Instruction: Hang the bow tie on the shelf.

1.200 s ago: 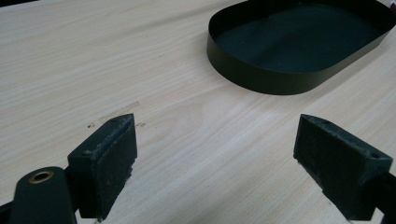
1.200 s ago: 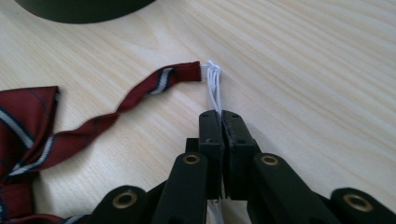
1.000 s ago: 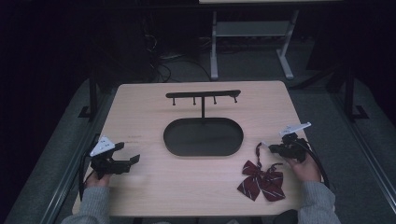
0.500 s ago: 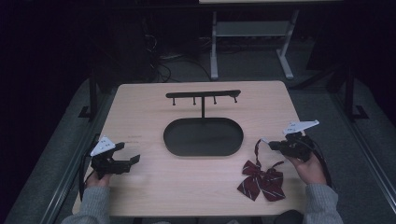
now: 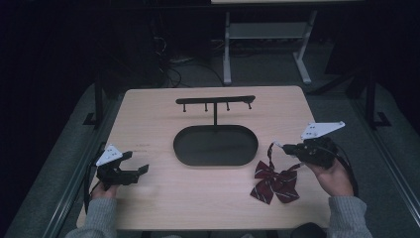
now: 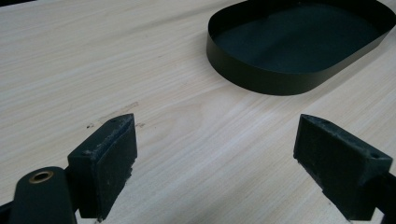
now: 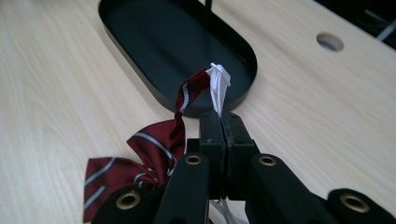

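A dark red striped bow tie (image 5: 275, 182) lies on the wooden table at the front right, its strap rising toward my right gripper (image 5: 285, 147). In the right gripper view, the jaws of my right gripper (image 7: 223, 119) are shut on the white elastic strap (image 7: 218, 86), with the bow tie (image 7: 144, 154) trailing down to the left. A black hook stand (image 5: 215, 100) rises from an oval black tray (image 5: 215, 145) at the table's middle. My left gripper (image 5: 138, 162) rests at the front left, open. The left gripper view shows the left gripper (image 6: 217, 135) with bare wood between its jaws.
The oval tray (image 6: 261, 79) lies ahead and right of the left gripper, and the tray (image 7: 163, 42) sits just beyond the right gripper's tips. A round cable hole (image 7: 329, 41) is in the tabletop past it. Dark floor and a white frame (image 5: 262, 44) lie behind the table.
My right gripper has risen and drawn back slightly, pulling the bow tie's strap up off the table. The left gripper has stayed put.
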